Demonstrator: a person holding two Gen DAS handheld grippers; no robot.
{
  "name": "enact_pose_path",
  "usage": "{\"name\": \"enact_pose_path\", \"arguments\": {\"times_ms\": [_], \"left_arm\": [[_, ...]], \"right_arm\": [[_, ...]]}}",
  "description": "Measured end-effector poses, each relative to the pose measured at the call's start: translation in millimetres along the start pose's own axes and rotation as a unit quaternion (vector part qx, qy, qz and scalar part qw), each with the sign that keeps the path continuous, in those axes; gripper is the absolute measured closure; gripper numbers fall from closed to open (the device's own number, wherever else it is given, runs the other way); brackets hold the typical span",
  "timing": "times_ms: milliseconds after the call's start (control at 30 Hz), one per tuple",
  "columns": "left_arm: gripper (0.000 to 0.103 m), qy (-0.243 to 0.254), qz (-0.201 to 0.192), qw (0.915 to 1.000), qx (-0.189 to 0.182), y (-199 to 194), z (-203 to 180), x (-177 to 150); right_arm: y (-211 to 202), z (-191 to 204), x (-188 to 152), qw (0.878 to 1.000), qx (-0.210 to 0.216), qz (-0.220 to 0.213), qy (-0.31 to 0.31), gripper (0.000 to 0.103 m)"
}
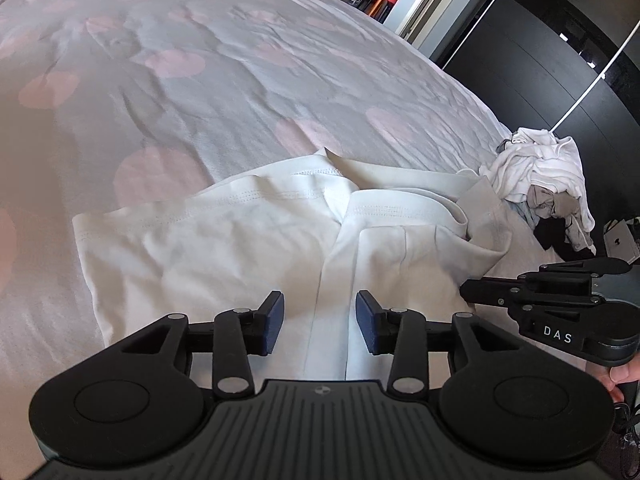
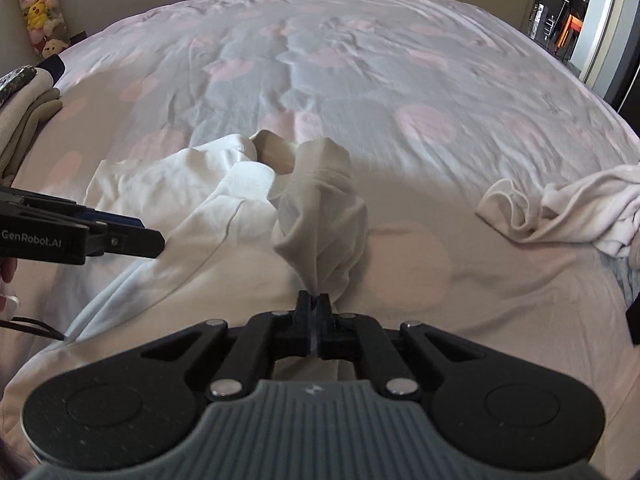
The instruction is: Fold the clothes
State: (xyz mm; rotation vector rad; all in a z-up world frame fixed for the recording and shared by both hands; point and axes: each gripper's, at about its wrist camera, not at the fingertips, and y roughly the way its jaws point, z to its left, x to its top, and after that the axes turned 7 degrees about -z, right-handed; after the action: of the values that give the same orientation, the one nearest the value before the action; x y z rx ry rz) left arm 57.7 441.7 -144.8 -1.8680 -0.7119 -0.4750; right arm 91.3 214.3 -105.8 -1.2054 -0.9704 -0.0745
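each wrist camera looks forward and downward along its claw, close above the pink-dotted grey bed cover (image 1: 200, 100); both views share the white cotton garment (image 2: 168, 192).

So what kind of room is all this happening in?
Most likely a bedroom in a home. The work goes on atop a wide bed with a pink-spotted duvet, a heap of unfolded laundry lies at its edge, and plush toys are stacked in a corner.

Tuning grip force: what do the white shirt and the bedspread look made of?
White shirt: thin matte knit, probably cotton jersey; twin-needle hem stitching, soft creases. Bedspread: smooth woven cloth, likely cotton or a blend; fine crisp wrinkles, printed pink dots, faint sheen.
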Motion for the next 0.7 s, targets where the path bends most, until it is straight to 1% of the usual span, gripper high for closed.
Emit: {"name": "enact_pose_path", "arguments": {"times_ms": [33, 67, 167, 233, 333, 400, 467, 533, 567, 600, 633, 667, 700], "left_arm": [[0.066, 0.001, -0.003, 1.0000, 0.002, 0, -1, -1], [0.066, 0.003, -0.008, 1.0000, 0.005, -1, -3, -1], [0.066, 0.013, -0.021, 0.9997, -0.007, -6, -8, 0], [0.065, 0.011, -0.018, 0.9997, -0.014, -3, -8, -1], [0.065, 0.013, -0.005, 0.9999, -0.003, 4, -7, -4], [0.064, 0.011, 0.000, 0.9999, -0.004, 6, -7, -5], [0.064, 0.009, 0.004, 0.9999, -0.009, 6, -6, -5], [0.064, 0.005, 0.008, 0.9998, -0.016, 7, -5, -6], [0.067, 0.002, 0.009, 0.9998, -0.019, 7, -4, -7], [0.074, 0.000, 0.010, 0.9997, -0.023, 7, -3, -7], [0.078, -0.004, 0.012, 0.9996, -0.027, 8, -2, -8], [0.084, -0.010, 0.012, 0.9994, -0.031, 8, -1, -8], [0.087, -0.011, 0.010, 0.9993, -0.033, 8, 0, -8]], "right_arm": [[-2, 0, -1, 1.000, 0.001, -0.003, 0.004, 0.095], [-5, -1, -2, 1.000, 0.002, -0.007, 0.007, 0.094], [-12, -1, 0, 1.000, 0.003, -0.016, 0.008, 0.094], [-16, 1, 2, 1.000, 0.003, -0.022, 0.007, 0.094], [-24, 10, 8, 0.999, 0.009, -0.040, -0.001, 0.094], [-28, 17, 14, 0.998, 0.016, -0.052, -0.010, 0.094], [-27, 25, 20, 0.998, 0.027, -0.056, -0.017, 0.094], [-21, 30, 25, 0.998, 0.040, -0.050, -0.018, 0.093], [-17, 32, 27, 0.998, 0.043, -0.047, -0.019, 0.092], [-13, 35, 28, 0.998, 0.045, -0.043, -0.020, 0.090], [-9, 37, 30, 0.998, 0.047, -0.040, -0.021, 0.083], [-5, 37, 33, 0.998, 0.052, -0.036, -0.014, 0.070], [-2, 37, 35, 0.998, 0.058, -0.032, -0.006, 0.065]]}}
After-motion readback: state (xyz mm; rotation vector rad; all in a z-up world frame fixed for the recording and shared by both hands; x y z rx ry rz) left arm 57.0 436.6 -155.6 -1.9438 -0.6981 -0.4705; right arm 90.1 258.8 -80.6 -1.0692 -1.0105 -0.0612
